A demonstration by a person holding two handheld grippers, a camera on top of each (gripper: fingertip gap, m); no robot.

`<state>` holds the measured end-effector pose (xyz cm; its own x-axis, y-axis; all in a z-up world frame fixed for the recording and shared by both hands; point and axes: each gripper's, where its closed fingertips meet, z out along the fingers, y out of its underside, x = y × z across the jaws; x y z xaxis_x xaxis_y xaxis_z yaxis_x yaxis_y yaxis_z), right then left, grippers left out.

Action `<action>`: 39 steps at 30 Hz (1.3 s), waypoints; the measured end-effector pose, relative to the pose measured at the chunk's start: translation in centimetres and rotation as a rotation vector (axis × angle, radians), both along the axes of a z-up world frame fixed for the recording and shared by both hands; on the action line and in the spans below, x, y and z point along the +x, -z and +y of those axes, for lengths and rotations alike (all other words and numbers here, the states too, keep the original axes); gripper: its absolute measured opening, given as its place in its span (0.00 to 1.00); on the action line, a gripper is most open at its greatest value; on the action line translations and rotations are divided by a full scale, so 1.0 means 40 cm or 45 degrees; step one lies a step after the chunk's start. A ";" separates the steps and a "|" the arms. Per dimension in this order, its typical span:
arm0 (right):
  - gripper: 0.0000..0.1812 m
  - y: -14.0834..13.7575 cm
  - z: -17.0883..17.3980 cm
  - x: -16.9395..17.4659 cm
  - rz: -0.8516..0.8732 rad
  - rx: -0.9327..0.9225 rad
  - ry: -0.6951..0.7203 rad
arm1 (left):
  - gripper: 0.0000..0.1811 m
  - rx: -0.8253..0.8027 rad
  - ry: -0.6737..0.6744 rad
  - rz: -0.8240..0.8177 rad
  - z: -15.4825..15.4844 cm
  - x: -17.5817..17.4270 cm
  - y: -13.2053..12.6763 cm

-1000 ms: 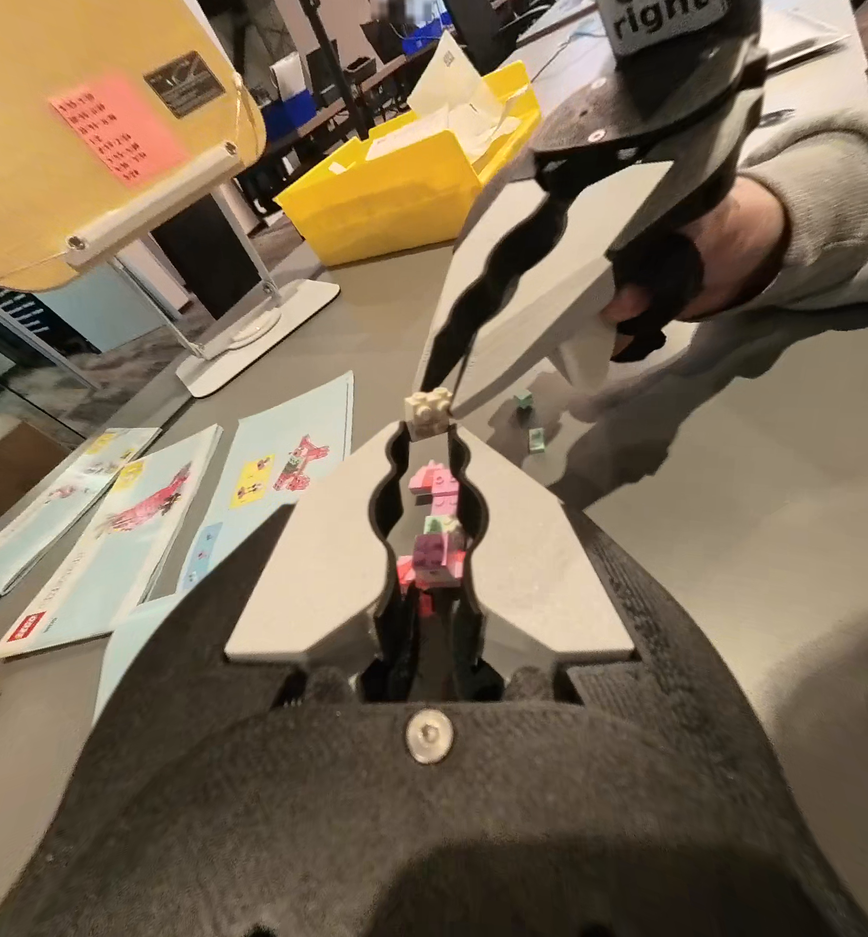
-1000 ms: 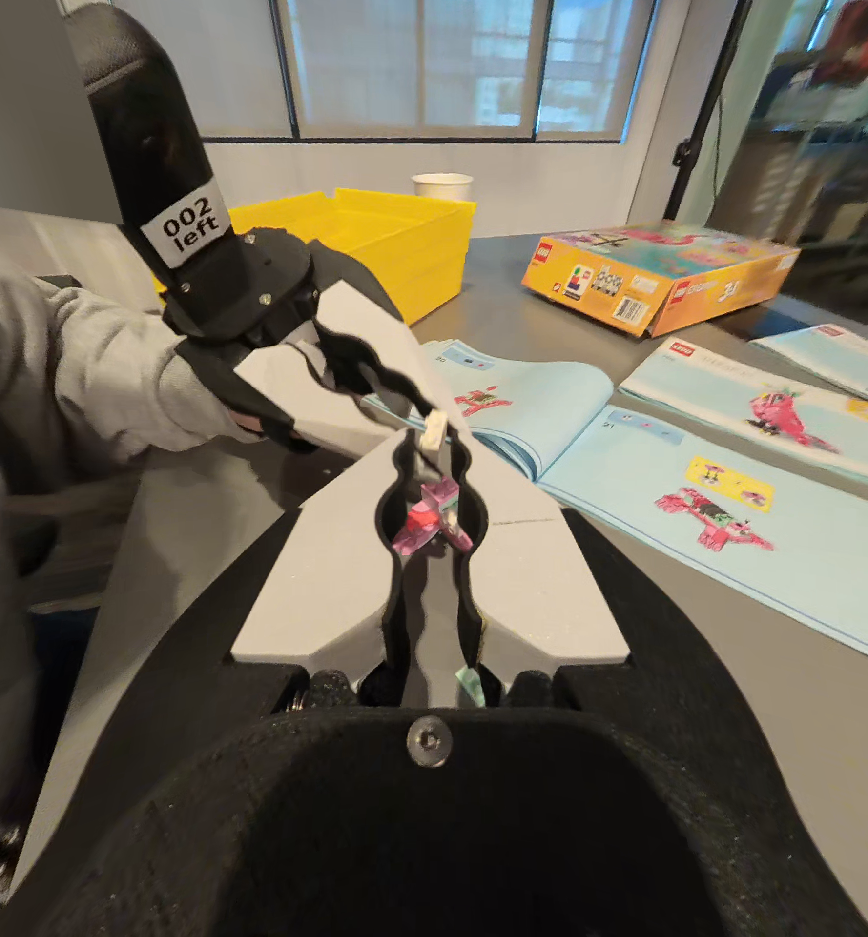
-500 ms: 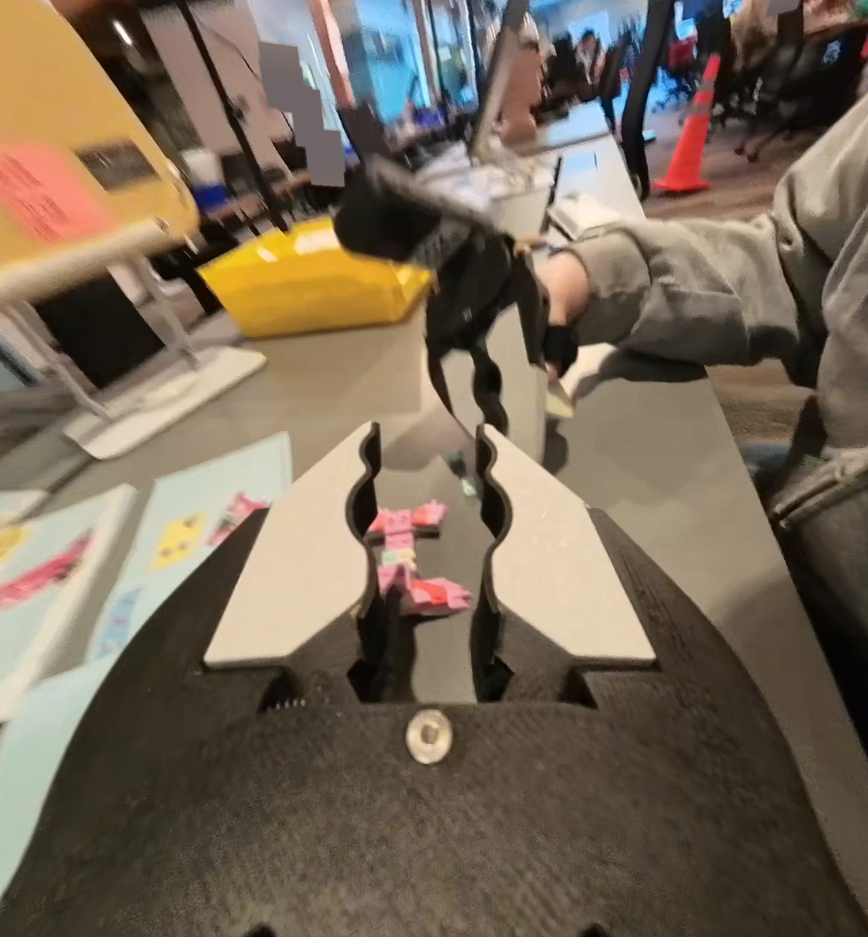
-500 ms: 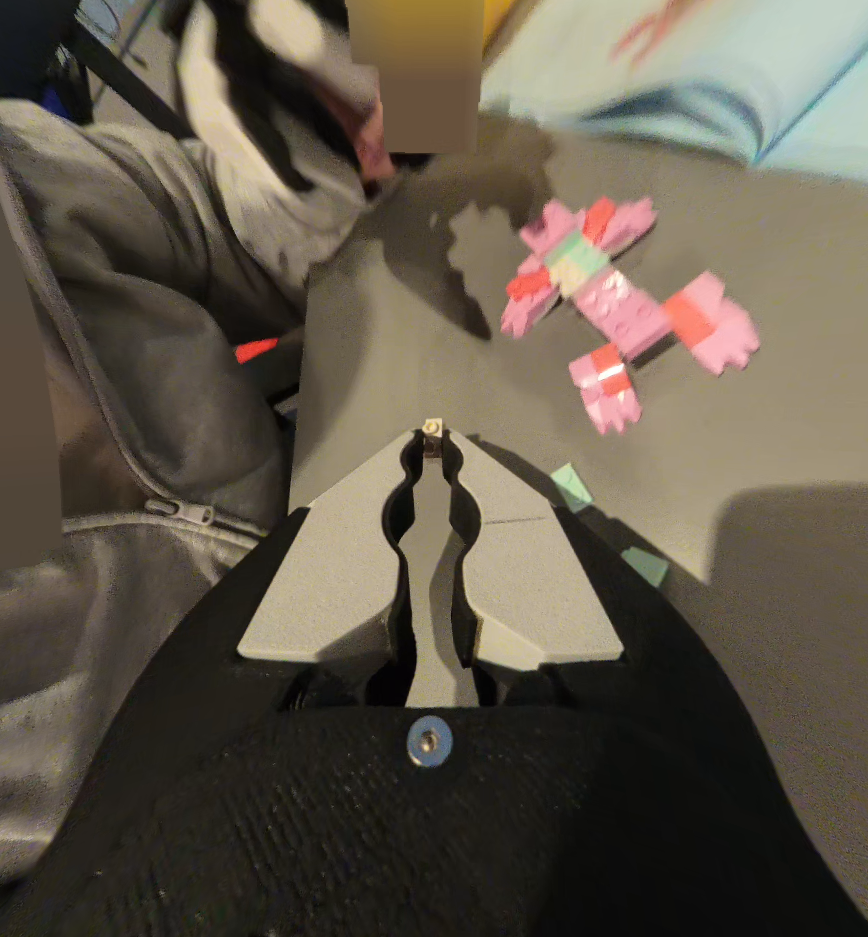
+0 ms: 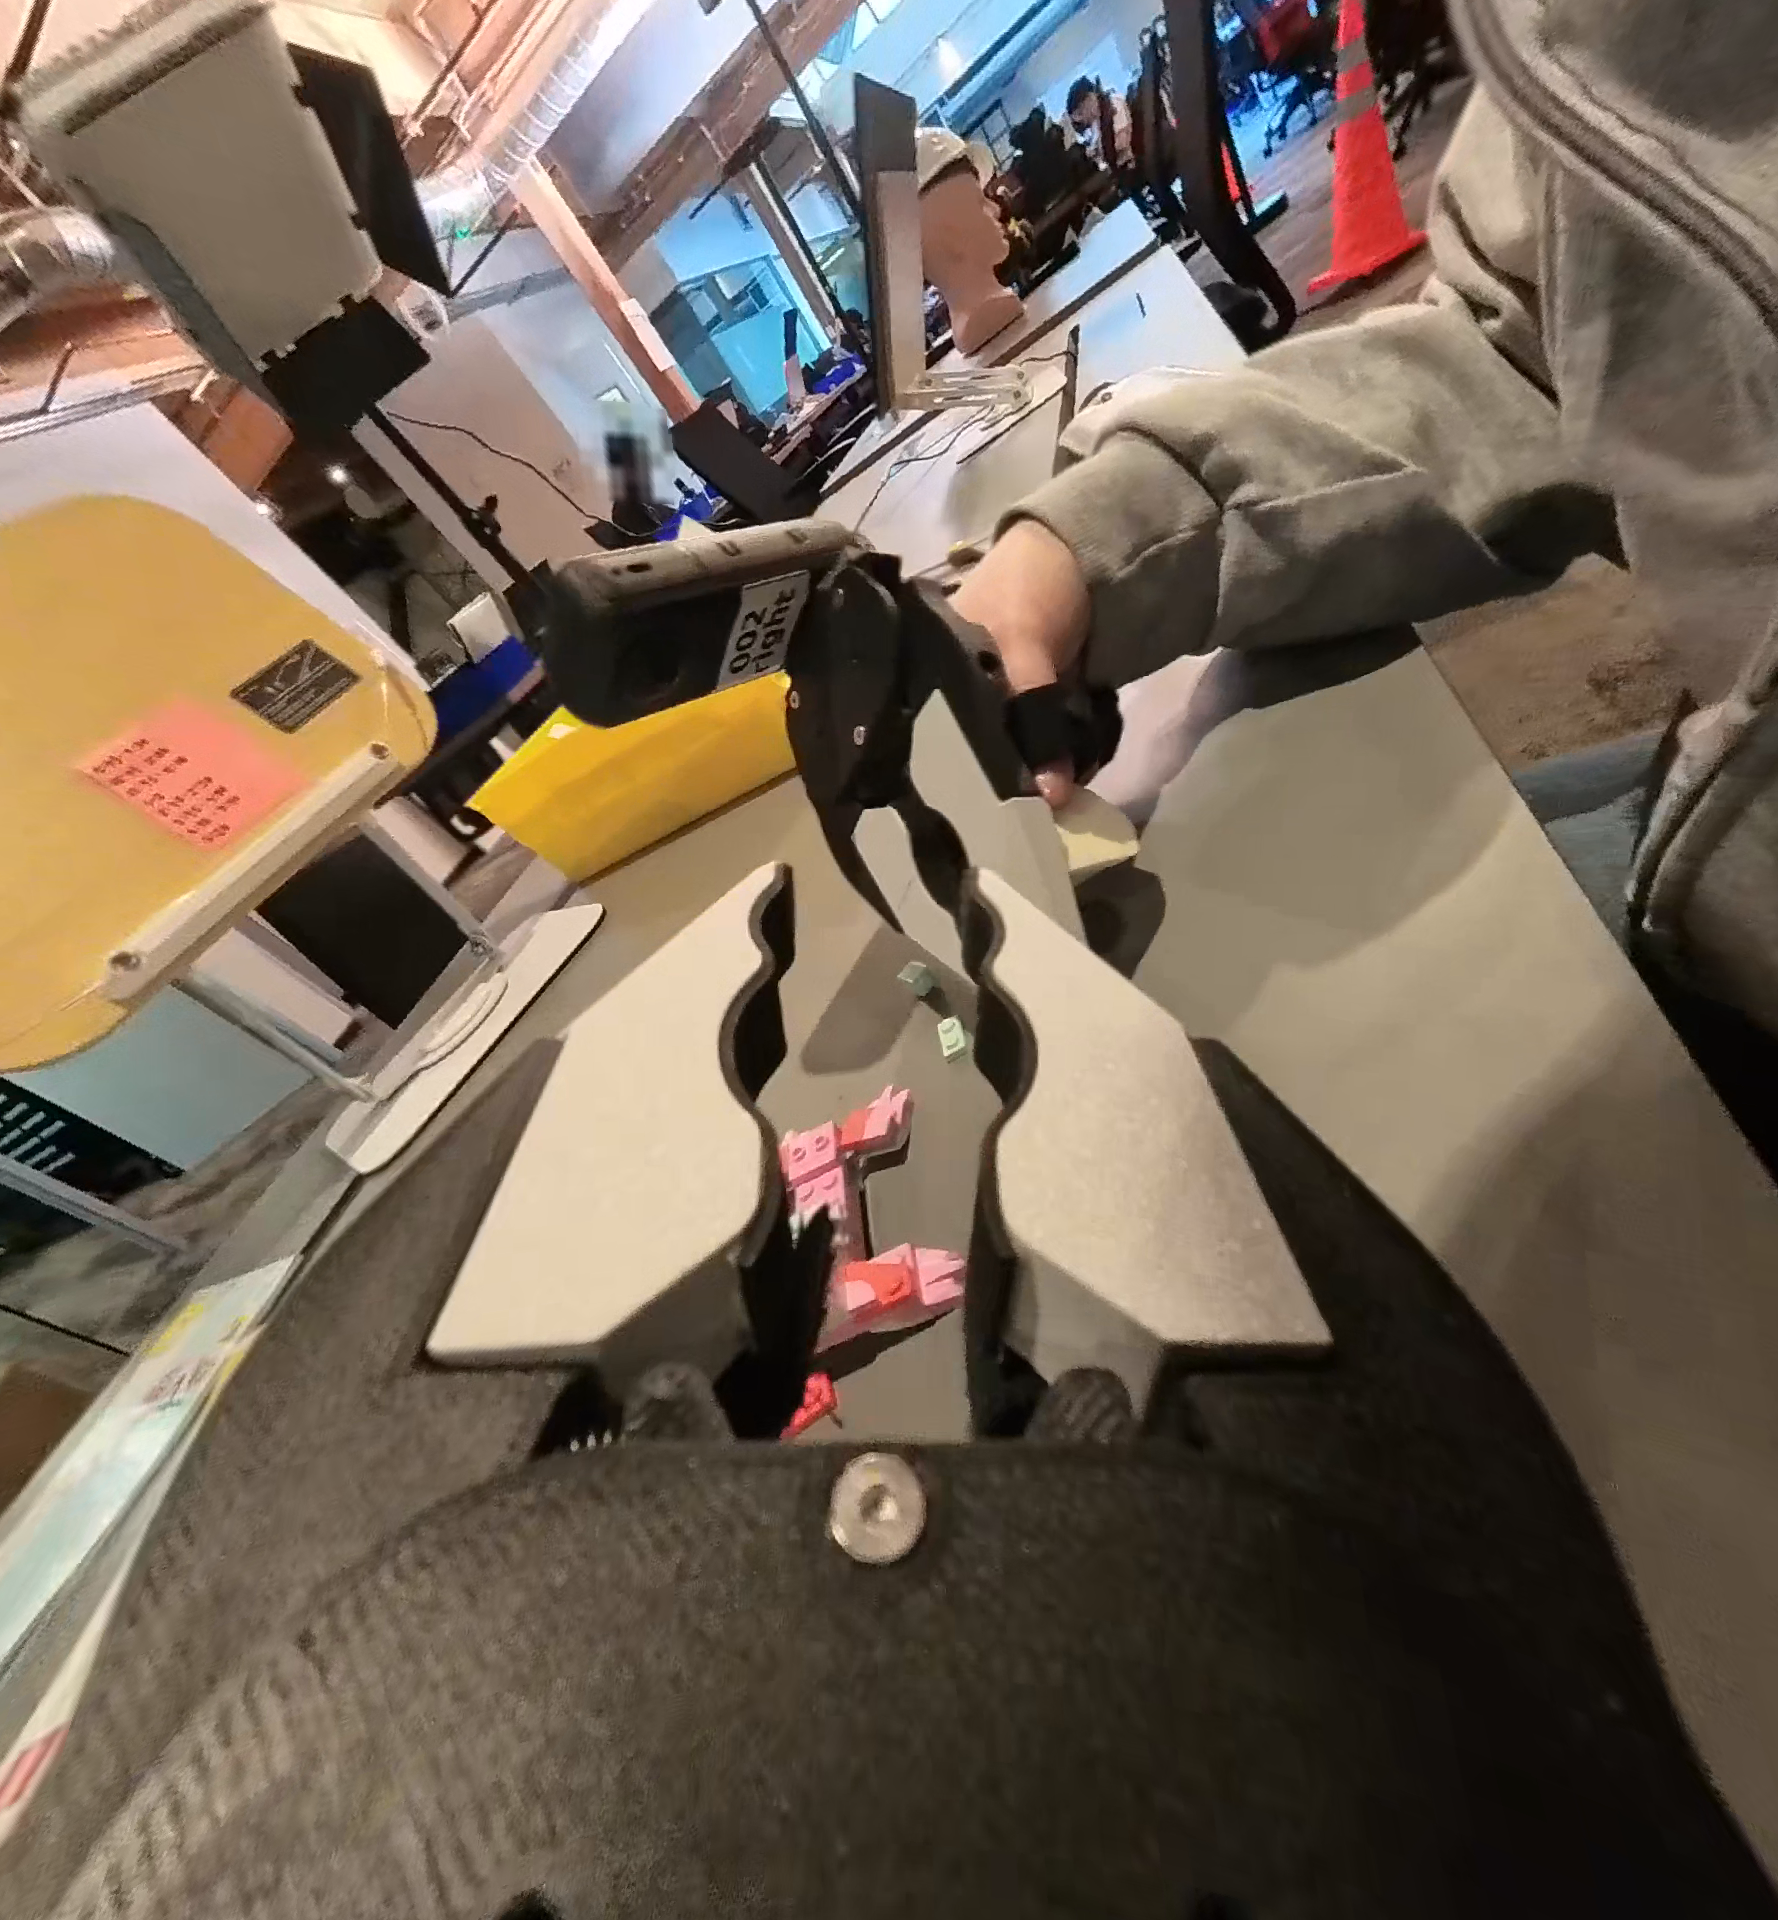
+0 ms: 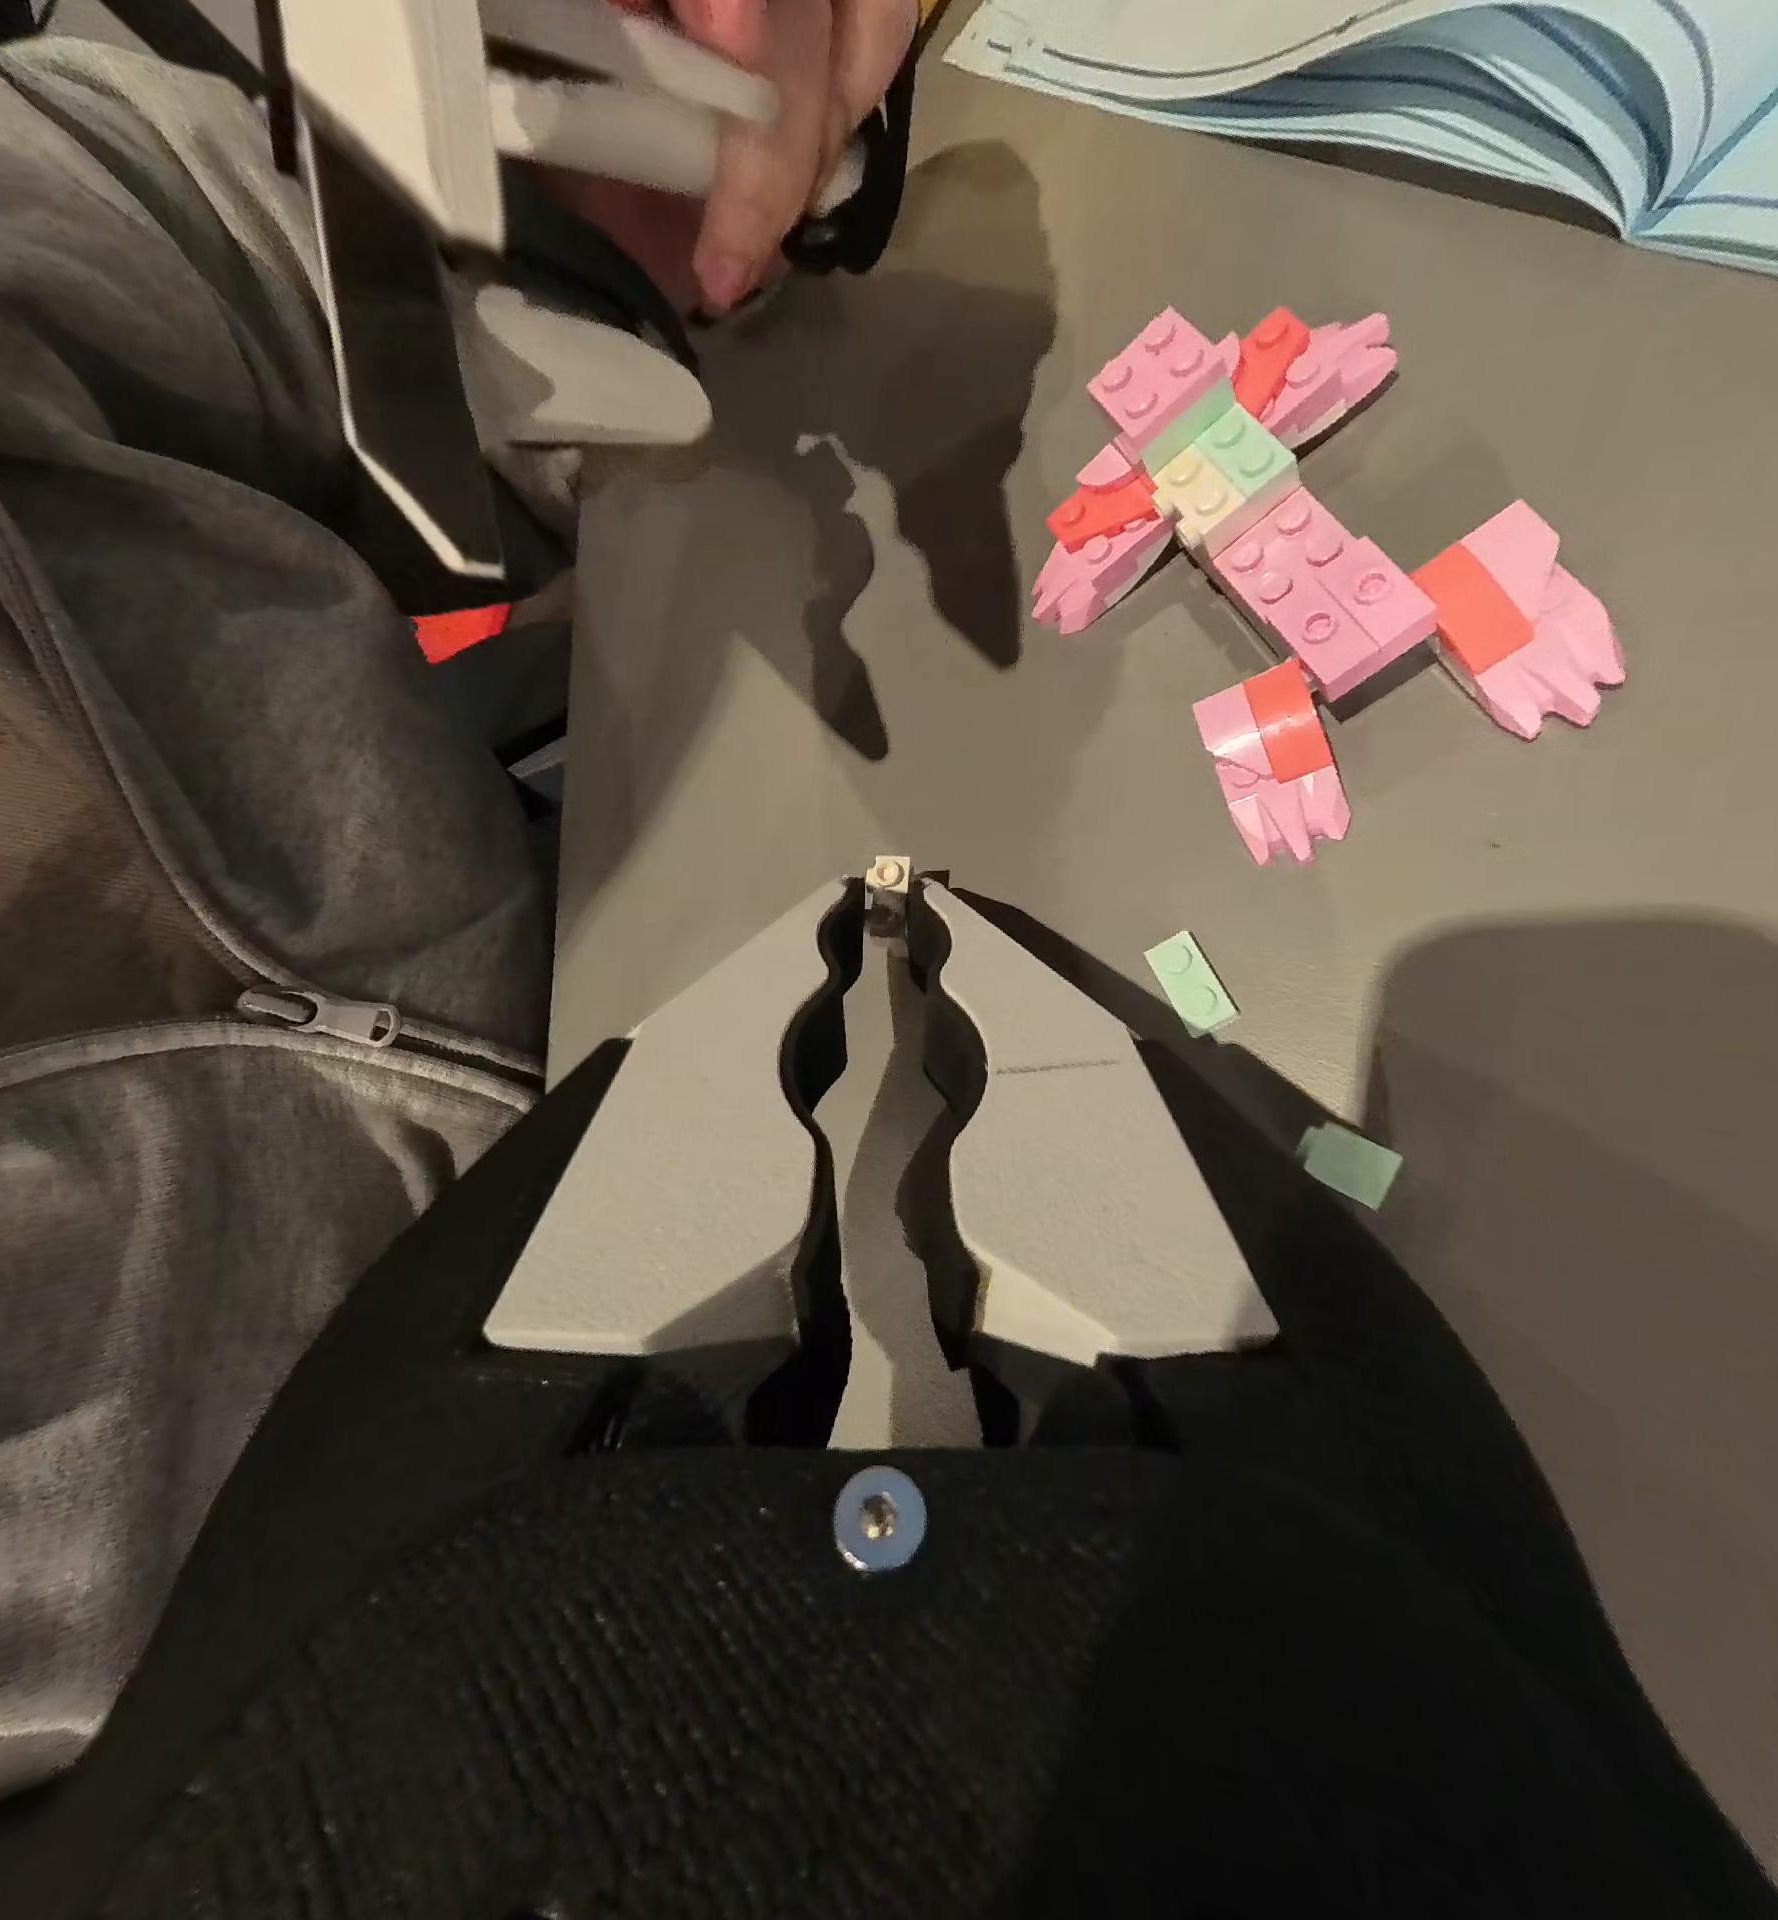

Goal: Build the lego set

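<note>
At the left of the right wrist view, a grey sleeve [image 6: 189,644] and a hand [image 6: 760,156] blur past the table edge, carrying the other tool. In the middle, the right gripper [image 6: 887,883] has its jaws drawn nearly together on a small cream brick [image 6: 887,873], pinched at the very tips — probably so the piece stays exposed for pressing down. To its right, two loose mint pieces [image 6: 1191,982] lie flat on the grey table [image 6: 1591,1351], just beside the gripper and within easy reach. Farther right and above, the pink model [image 6: 1311,561] rests on the table, studs up, touched by neither tool; an open booklet [image 6: 1487,114] lies beyond it.

In the left wrist view, the left gripper [image 5: 880,914] hangs over the model with its jaws spread wide and nothing between them. It looks poised to steady the build while the cream brick is brought across — a judgement only.
</note>
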<state>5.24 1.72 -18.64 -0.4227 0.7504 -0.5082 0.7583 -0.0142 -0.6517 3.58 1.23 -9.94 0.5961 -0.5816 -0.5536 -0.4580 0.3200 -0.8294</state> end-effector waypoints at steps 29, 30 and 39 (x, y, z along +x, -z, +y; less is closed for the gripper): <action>0.09 0.026 0.017 -0.011 0.341 0.660 -0.212 | 0.26 -0.868 -0.315 -0.080 0.077 -0.139 0.187; 0.09 0.023 0.023 -0.018 0.358 0.690 -0.205 | 0.23 -0.861 -0.316 -0.076 0.078 -0.138 0.188; 0.08 -0.048 0.097 -0.129 0.490 0.764 -0.248 | 0.10 -0.926 -0.337 -0.079 0.084 -0.147 0.207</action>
<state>0.10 5.60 -16.73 -0.6424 0.7456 0.1770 0.4270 0.5401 -0.7252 -2.30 4.58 -18.22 0.7831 -0.6200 -0.0483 -0.3893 -0.4281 -0.8156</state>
